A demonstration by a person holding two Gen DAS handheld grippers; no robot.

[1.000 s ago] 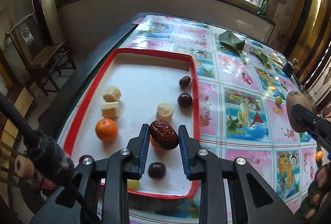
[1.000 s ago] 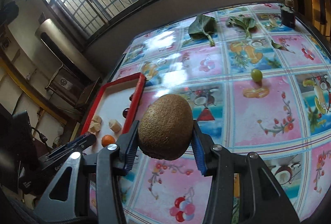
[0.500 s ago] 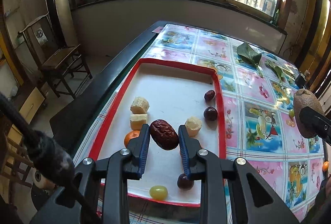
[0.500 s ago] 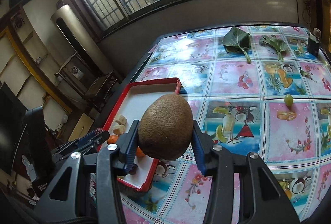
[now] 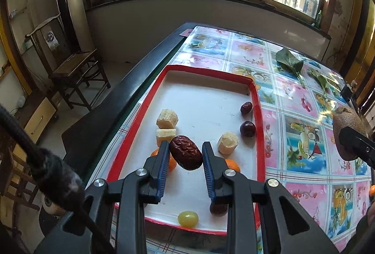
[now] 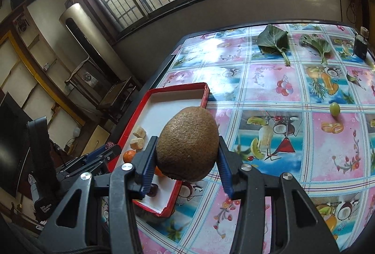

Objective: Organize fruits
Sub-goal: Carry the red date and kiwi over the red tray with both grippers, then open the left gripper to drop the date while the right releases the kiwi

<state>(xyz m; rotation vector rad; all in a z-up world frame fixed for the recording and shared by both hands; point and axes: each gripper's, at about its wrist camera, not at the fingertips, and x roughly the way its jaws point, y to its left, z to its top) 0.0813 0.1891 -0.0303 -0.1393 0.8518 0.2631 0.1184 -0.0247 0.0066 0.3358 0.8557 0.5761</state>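
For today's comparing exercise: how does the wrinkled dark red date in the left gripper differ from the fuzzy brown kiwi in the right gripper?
The wrinkled dark red date is glossy and creased; the fuzzy brown kiwi is matte and finely speckled. The date is slim and lies slantwise between the pads; the kiwi is plump, egg-shaped and bulges past them. Both are clamped above the table, one in each gripper.

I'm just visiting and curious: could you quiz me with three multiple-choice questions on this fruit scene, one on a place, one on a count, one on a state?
1. Where does the loose green grape lie?
A on the tablecloth
B on a leaf
C on the chair

2. How many green grapes are in the tray?
A none
B one
C three

3. What does the right gripper hold?
A nothing
B an orange
C a kiwi

Answers: 1 A, it rests on the tablecloth; 2 B, one grape at the near rim; 3 C, the pads clamp the kiwi.
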